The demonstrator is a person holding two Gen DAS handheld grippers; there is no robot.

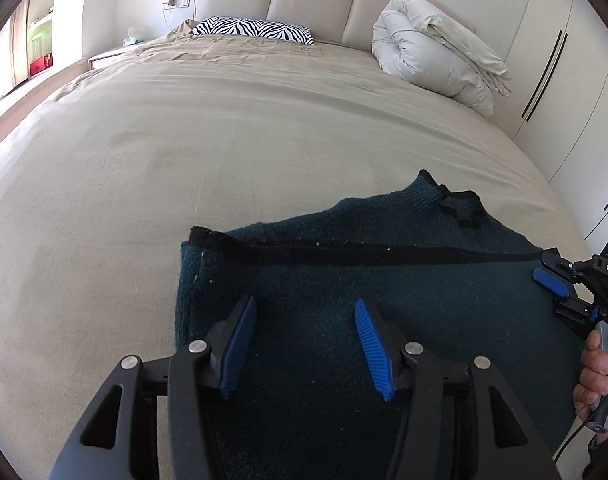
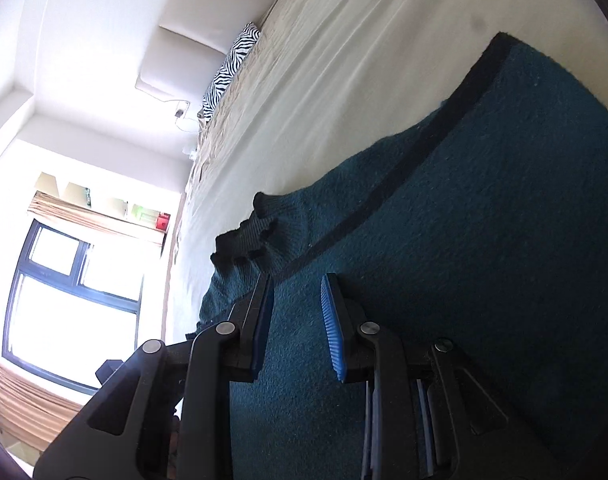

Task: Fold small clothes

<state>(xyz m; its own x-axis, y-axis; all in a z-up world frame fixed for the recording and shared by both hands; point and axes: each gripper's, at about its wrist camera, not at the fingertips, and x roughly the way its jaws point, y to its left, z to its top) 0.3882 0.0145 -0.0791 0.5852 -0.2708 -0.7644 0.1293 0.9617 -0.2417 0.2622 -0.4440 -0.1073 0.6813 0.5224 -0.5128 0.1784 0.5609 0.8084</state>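
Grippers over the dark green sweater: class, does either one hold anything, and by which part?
Nothing is held. The left gripper and right gripper both stand open above the dark green sweater, pads apart, no cloth pinched.

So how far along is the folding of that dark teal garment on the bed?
Partly done: the teal garment lies doubled over, black trim across the top layer. Nothing is gripped; left gripper and right gripper hover open above it. Further folds look left.
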